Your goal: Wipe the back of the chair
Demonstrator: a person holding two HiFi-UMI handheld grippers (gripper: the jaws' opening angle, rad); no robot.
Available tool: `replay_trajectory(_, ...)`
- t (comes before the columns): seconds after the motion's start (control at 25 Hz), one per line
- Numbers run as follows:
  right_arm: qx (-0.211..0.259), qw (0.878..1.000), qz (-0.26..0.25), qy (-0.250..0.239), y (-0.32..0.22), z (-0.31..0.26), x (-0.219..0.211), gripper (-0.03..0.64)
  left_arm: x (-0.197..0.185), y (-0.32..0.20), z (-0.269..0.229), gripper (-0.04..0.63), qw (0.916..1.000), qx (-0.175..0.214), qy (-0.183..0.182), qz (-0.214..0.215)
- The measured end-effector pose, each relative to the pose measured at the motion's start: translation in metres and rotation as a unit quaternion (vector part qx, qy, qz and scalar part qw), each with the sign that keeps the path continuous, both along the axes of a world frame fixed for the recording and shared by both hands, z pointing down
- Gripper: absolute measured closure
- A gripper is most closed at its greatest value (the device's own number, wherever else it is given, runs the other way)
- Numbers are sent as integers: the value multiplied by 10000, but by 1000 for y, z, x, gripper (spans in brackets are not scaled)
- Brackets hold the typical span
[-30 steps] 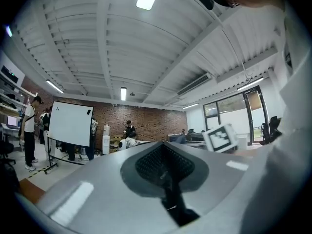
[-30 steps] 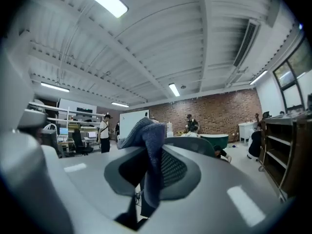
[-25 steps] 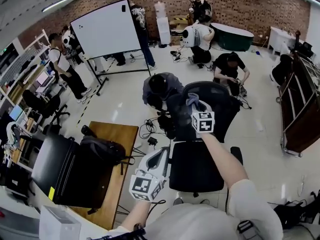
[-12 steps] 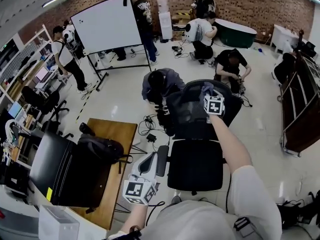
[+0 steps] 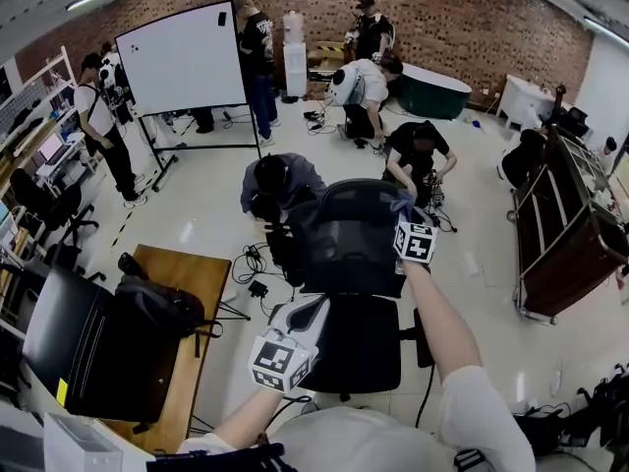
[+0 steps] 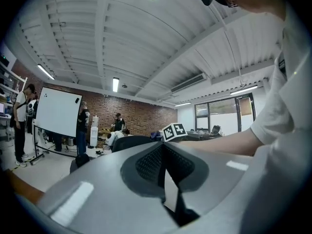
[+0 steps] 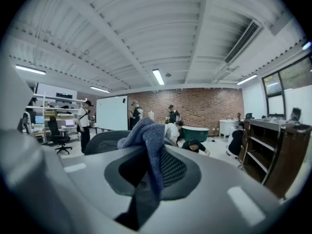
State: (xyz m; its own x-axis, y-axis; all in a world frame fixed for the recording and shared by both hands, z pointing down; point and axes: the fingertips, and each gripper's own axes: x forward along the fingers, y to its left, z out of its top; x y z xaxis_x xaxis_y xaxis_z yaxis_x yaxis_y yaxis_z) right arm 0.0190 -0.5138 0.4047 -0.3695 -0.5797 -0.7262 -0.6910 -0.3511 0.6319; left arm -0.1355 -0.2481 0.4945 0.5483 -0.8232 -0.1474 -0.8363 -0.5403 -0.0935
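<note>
The black mesh-backed office chair point(image 5: 344, 229) stands before me, its seat point(image 5: 359, 347) below. My right gripper point(image 5: 407, 216) is at the right end of the chair back's top edge, shut on a blue-grey cloth point(image 5: 401, 201). In the right gripper view the cloth point(image 7: 147, 138) hangs folded between the jaws of the right gripper point(image 7: 148, 160), with the chair back point(image 7: 105, 141) just behind. My left gripper point(image 5: 316, 309) hovers low by the seat's left side. Nothing shows between the closed jaws of the left gripper point(image 6: 164, 150).
A person point(image 5: 275, 180) crouches right behind the chair, another point(image 5: 418, 146) to the back right. A wooden table point(image 5: 187, 273) with a black bag point(image 5: 157, 308) and a black case point(image 5: 64, 347) stands at left. A dark cabinet point(image 5: 560, 234) is at right, a whiteboard point(image 5: 182, 57) far back.
My right gripper has slid the cloth along the top of the chair back from its middle to its right end. The left gripper stays low by the seat.
</note>
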Motion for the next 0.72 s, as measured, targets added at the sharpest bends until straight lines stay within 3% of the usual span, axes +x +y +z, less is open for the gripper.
replay_trajectory(0.04,235,9995,-47,203,8,-8,-14,563,-2,0,2,534,10000,-30,-12,-27)
replay_trajectory(0.08,102,9996,-155,215,9,-3,-28,563,-4,-1,3,534,9999,-62,-26,-76)
replay_trajectory(0.12,-438,9985,-336,20,3,17,-45,563,-4,-3,3,534,9999,-88,-40,-141)
replay_trajectory(0.16,-1306,9891,-580,-345,-9,49,-62,563,-3,-5,0,534,9997,-101,-50,-219)
replay_trajectory(0.2,-2359,9645,-866,-808,-25,89,-79,563,-1,-7,-4,534,9994,-100,-61,-311)
replay_trajectory(0.24,-3450,9222,-1165,-1298,-43,132,-96,563,1,-8,-9,534,9991,-96,-74,-414)
replay_trajectory(0.28,-4446,8665,-1442,-1751,-61,175,-111,563,2,-10,-13,534,9985,-104,-87,-524)
replay_trajectory(0.32,-5242,8079,-1663,-2117,-78,213,-123,563,1,-11,-15,534,9978,-135,-95,-640)
replay_trajectory(0.36,-5767,7610,-1799,-2363,-91,242,-132,563,-3,-10,-13,534,9968,-193,-87,-765)
replay_trajectory(0.4,-6027,7354,-1840,-2491,-100,260,-137,563,-10,-10,-8,534,9956,-276,-49,-899)
replay_trajectory(0.44,-6109,7270,-1821,-2551,-105,269,-139,563,-19,-9,0,534,9939,-377,23,-1035)
replay_trajectory(0.48,-6105,7269,-1794,-2582,-108,272,-139,563,-30,-9,7,534,9921,-475,105,-1154)
replay_trajectory(0.6,-6012,7357,-1677,-2630,-113,272,-131,563,-54,-10,9,534,9907,-568,158,-1228)
replay_trajectory(0.72,-5955,7377,-1336,-2886,-113,283,-85,563,-60,-10,7,534,9929,-498,217,-1055)
